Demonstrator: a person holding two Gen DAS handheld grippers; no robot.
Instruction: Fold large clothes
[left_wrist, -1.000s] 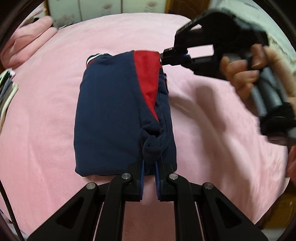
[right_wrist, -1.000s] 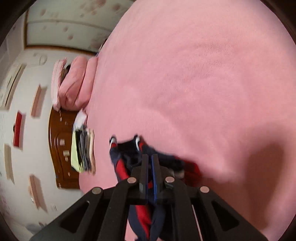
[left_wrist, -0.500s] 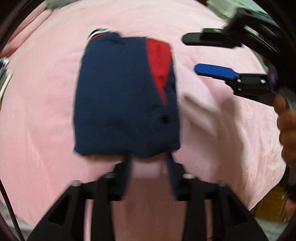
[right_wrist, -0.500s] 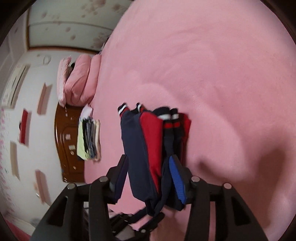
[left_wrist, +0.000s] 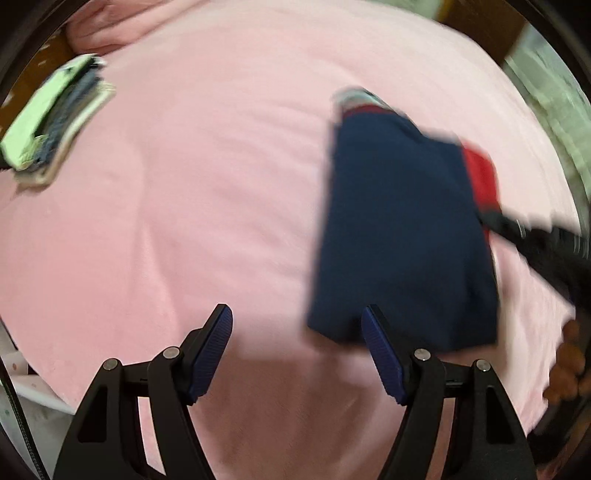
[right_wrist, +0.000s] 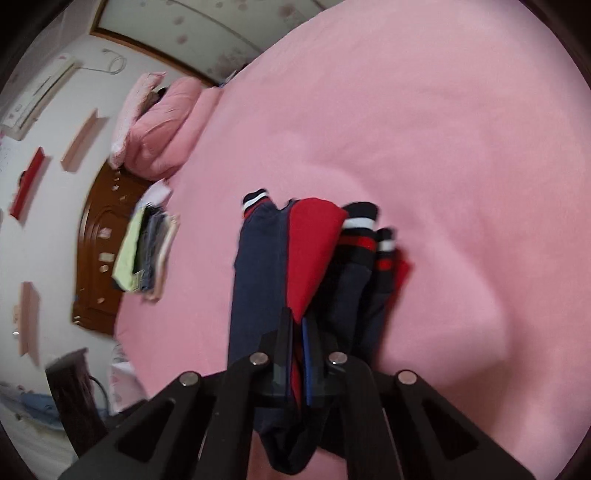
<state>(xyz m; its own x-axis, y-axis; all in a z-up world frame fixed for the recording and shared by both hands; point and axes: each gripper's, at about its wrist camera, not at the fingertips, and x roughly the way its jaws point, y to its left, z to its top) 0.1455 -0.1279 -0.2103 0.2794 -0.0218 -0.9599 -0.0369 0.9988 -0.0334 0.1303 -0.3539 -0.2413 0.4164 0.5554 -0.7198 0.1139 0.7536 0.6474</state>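
The folded navy and red garment (left_wrist: 399, 229) lies on the pink bed (left_wrist: 221, 184), right of centre in the left wrist view. My left gripper (left_wrist: 297, 325) is open and empty, just in front of the garment's near left corner. My right gripper (right_wrist: 297, 325) is shut on the red and navy edge of the folded garment (right_wrist: 303, 258). Its black body (left_wrist: 535, 243) shows blurred at the garment's right side in the left wrist view. Striped cuffs (right_wrist: 358, 225) stick out of the fold.
A stack of folded clothes (left_wrist: 51, 122) sits at the bed's far left, also in the right wrist view (right_wrist: 144, 254). Pink pillows (right_wrist: 159, 133) lie by the wooden headboard (right_wrist: 99, 251). The bed's edge (left_wrist: 29, 391) is near at lower left.
My left gripper let go of the garment, opened wide and swung left. My right gripper opened, then closed again on the garment's edge.
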